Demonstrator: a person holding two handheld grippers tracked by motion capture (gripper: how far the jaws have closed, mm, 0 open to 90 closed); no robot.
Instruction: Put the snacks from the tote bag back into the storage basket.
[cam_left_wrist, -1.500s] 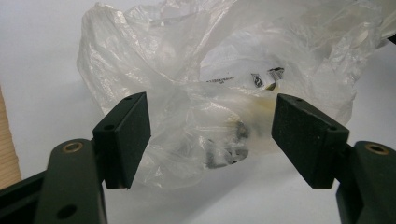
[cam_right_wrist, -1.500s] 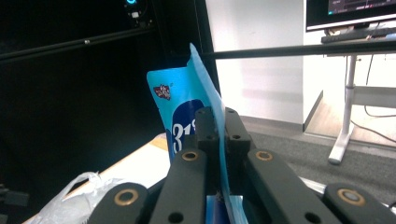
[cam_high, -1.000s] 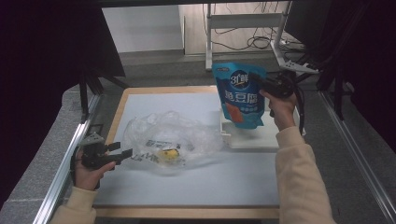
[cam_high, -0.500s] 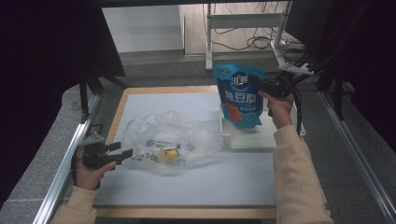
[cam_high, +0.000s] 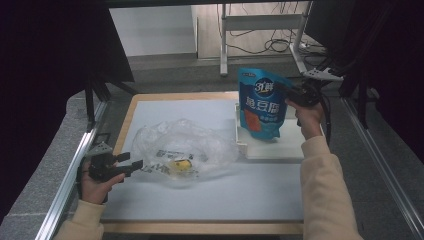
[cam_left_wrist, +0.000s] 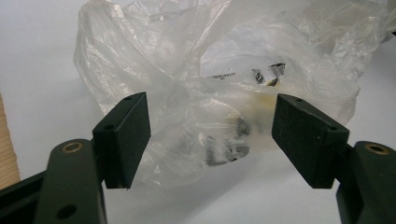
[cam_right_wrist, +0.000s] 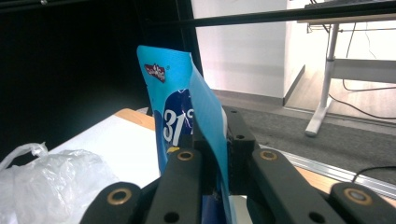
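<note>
1. The right tool (cam_high: 290, 94), in the upper right of the high view, is pinched on the top right edge of a blue plastic snack pouch with white letters & an orange patch (cam_high: 260, 104).
2. In the right tool view the pouch (cam_right_wrist: 187, 112) stands up thin between the two black jaws. The jaws have just been opening a tiny bit, but the pads are pressed on the pouch.
3. The pouch hangs upright, w/ its bottom just over a flat white tray (cam_high: 280, 145) at the right of the table (cam_high: 210, 200).
4. The left tool (cam_high: 131, 164), at lower left of the high view, is wide open & has hold of nothing.
5. In the left tool view a crumpled clear plastic bag (cam_left_wrist: 224, 84) lies in the gap between the jaws. The pads do not touch it.
6. The clear bag (cam_high: 182, 147) sits mid table, w/ something small & yellow (cam_high: 181, 164) inside. It is well apart from the pouch.
</note>
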